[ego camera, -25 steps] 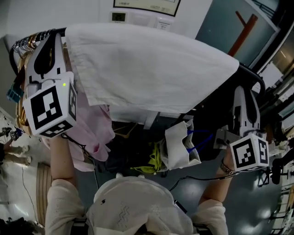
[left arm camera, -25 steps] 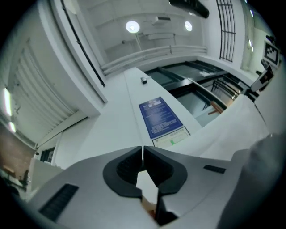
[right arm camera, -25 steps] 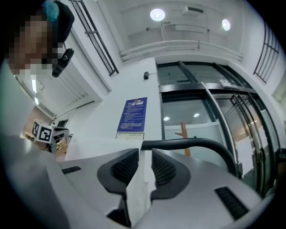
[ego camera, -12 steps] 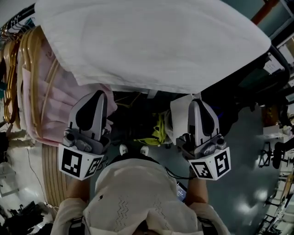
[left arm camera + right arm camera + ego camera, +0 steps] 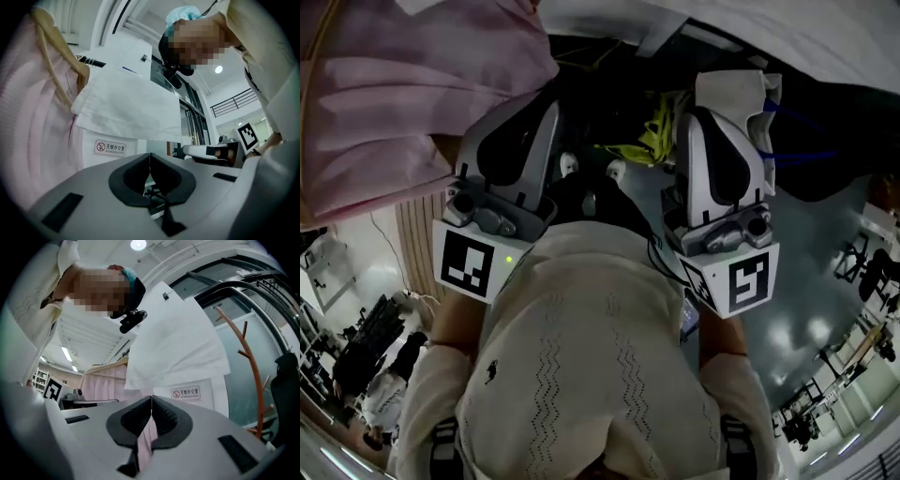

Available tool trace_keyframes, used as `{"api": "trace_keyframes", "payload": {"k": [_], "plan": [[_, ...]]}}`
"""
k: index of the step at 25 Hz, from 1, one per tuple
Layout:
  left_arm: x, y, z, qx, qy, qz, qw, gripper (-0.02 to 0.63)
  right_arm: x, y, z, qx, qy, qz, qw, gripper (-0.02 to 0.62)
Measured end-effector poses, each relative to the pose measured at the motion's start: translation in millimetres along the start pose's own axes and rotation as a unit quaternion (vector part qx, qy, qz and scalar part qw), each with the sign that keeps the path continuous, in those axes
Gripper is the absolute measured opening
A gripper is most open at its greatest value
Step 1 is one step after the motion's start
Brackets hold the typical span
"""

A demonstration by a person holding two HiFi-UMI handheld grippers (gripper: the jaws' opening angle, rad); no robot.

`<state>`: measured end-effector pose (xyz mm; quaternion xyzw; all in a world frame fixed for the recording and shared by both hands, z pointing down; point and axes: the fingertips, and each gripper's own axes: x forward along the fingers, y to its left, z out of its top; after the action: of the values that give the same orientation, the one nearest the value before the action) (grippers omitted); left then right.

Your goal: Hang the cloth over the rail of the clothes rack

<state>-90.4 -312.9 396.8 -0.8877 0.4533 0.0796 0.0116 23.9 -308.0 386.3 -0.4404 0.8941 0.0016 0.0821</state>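
In the head view the left gripper and right gripper sit side by side, with the white cloth beyond their tips and apart from both, and pink garments left of the left one. In the left gripper view the fingers are pressed together on nothing, and the cloth hangs above and ahead of them. In the right gripper view the fingers likewise meet empty, the cloth draped high beyond them above a wall sign.
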Motion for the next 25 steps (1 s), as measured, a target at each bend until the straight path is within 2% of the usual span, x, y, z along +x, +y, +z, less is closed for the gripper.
{"api": "trace_keyframes", "payload": {"k": [2, 5, 9, 12, 14, 21, 25], "plan": [[0, -10, -14, 0.015, -0.015, 0.005, 0.9998, 0.012, 1, 0, -20, 0.000, 0.004, -0.007, 1.000, 0.018], [-6, -22, -29, 0.019, -0.031, 0.015, 0.9992, 0.012, -2, 6, -48, 0.014, 0.026, 0.005, 1.000, 0.018], [-8, -37, -42, 0.010, -0.022, 0.006, 0.9997, 0.012, -14, 19, -69, 0.027, 0.056, 0.030, 0.998, 0.018], [-9, -45, -52, 0.025, 0.000, -0.003, 0.9997, 0.012, -20, 27, -77, 0.018, 0.072, 0.043, 0.996, 0.018], [-8, -50, -58, 0.019, 0.012, -0.006, 0.9997, 0.012, -23, 28, -81, 0.019, 0.080, 0.043, 0.996, 0.018], [-15, -68, -67, 0.008, 0.022, -0.012, 0.9996, 0.012, -33, 30, -83, 0.030, 0.083, 0.030, 0.996, 0.018], [-20, -63, -70, 0.010, 0.029, -0.004, 0.9995, 0.012, -32, 32, -85, 0.029, 0.091, 0.032, 0.995, 0.018]]}}
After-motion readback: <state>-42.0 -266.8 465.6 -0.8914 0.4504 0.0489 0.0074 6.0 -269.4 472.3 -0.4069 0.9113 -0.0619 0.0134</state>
